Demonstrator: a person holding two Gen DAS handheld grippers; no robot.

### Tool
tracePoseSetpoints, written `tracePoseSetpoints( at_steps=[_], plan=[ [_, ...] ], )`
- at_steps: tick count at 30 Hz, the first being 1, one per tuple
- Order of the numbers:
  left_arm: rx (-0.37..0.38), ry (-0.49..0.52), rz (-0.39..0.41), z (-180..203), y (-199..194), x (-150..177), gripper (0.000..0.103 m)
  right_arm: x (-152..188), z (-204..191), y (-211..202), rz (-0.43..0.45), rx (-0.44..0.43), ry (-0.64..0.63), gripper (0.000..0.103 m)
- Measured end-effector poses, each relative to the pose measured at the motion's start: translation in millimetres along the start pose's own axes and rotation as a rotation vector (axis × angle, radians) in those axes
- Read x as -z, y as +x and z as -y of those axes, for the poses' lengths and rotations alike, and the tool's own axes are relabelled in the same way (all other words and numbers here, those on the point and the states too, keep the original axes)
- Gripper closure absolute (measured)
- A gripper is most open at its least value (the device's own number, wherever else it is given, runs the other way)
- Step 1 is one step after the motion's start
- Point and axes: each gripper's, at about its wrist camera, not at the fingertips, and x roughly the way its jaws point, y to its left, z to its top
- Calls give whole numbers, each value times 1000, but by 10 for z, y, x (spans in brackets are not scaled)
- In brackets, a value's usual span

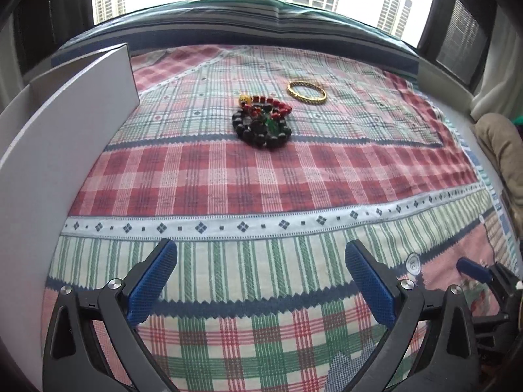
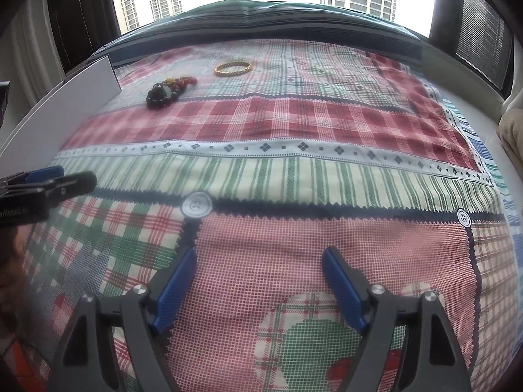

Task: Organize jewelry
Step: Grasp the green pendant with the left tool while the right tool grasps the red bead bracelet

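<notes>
**Q:** While both units idle, what is the status?

**A:** My left gripper (image 1: pixel 261 281) and right gripper (image 2: pixel 260 289) gape wide, empty. Nothing is sorted: the tangled dark-and-red beaded bracelets (image 1: pixel 263 121) lie near the white rectangular box (image 1: pixel 65 137), the gold woven bangle (image 1: pixel 306 92) just beyond them.

bedcover (image 1: pixel 261 176): red, green, pink plaid patchwork, white diamond-print band | bangle (image 1: pixel 306 92): gold | beaded bracelets (image 1: pixel 261 121): black, red, green, one yellow bead | fingers (image 1: pixel 152 285): blue, black arms | board (image 1: pixel 65 130): plain grey
</notes>
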Motion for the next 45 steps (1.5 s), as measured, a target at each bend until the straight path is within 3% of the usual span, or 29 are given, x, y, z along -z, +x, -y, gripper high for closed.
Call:
tracePoseSetpoints(
  at_steps=[4, 8, 10, 11, 13, 14, 16, 21, 25, 30, 34, 39, 41, 43, 45],
  plan=[
    [35, 1, 39, -17, 301, -514, 2, -69, 20, -8, -8, -34, 33, 22],
    [1, 27, 39, 1, 680, -785, 23, -90, -12, -43, -3, -56, 36, 22],
    [-9, 24, 28, -20, 813, -844, 26, -100, -20, -67, 0, -64, 33, 22],
    [-9, 23, 22, -30, 856, -851, 34, -109, -18, -82, 2, -67, 31, 22],
    [4, 22, 11, -53, 916, -861, 63, -142, -10, -115, 11, -75, 28, 22],
    [7, 20, 13, -74, 920, -851, 83, -170, -5, -129, 16, -79, 25, 22],
    [29, 9, 39, -115, 865, -838, 95, -250, -2, -149, 28, -90, 17, 22],
    [102, -63, 71, -319, 467, -718, 96, -577, -18, -130, 60, -112, -17, 22],
    [118, -107, 30, -553, 142, -496, 96, -960, 25, 19, 69, -159, 3, 22],
    [85, -161, -40, -820, -51, -90, 96, -1602, -40, 601, -27, -335, 126, 24],
    [51, -168, -44, -913, -158, 150, 96, -2058, -203, 1202, -150, -482, 287, 45],
    [37, -168, -35, -960, -246, 331, 96, -2258, -536, 1667, -275, -453, 388, 69],
    [48, -182, -42, -978, -256, 381, 96, -2250, -596, 1730, -278, -406, 411, 90],
    [62, -198, -46, -1003, -294, 442, 96, -2233, -604, 1692, -234, -368, 423, 93],
    [72, -199, -48, -995, -350, 503, 96, -2216, -587, 1561, -185, -387, 410, 93]
  ],
)
